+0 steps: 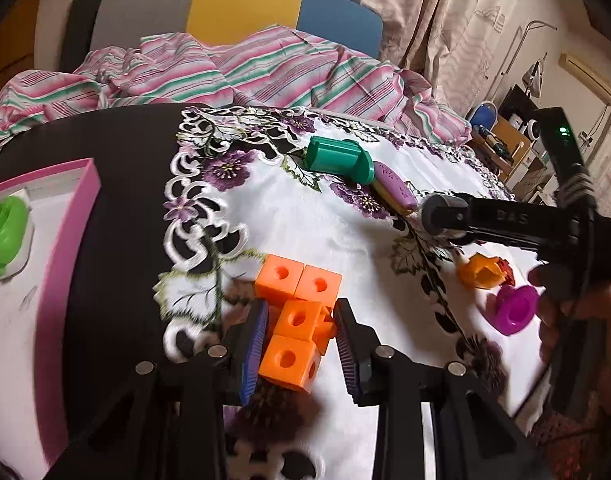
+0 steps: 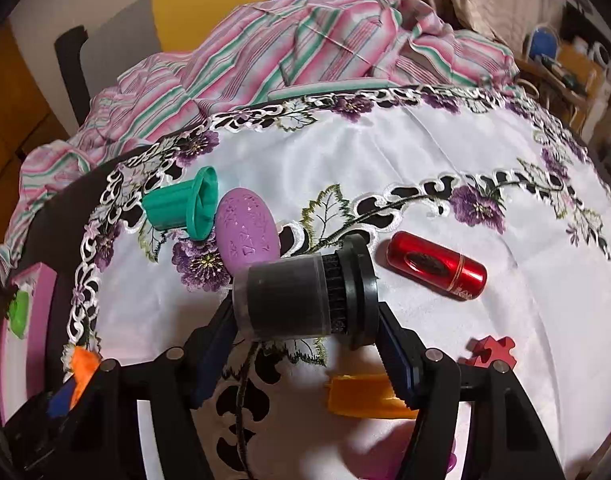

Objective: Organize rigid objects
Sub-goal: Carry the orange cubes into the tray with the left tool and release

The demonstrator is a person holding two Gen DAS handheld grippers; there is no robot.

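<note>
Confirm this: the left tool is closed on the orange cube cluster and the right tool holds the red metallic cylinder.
Wrong on the right tool: the right wrist view shows it holding the black cylinder; the red metallic cylinder lies free on the cloth. The left tool does grip the orange cube cluster.

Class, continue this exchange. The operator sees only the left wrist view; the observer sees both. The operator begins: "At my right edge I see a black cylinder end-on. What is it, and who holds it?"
Observer: The right gripper is shut on it. The cylinder sits crosswise between the fingers, with a ribbed band and a wide flange at one end.
Operator: Is anything hidden behind it?
Observer: Yes, a red tube lies on the cloth just past the flange, apart from it.
Operator: I see the purple oval only from the side.
Observer: The oval has small triangular marks across its top.
</note>
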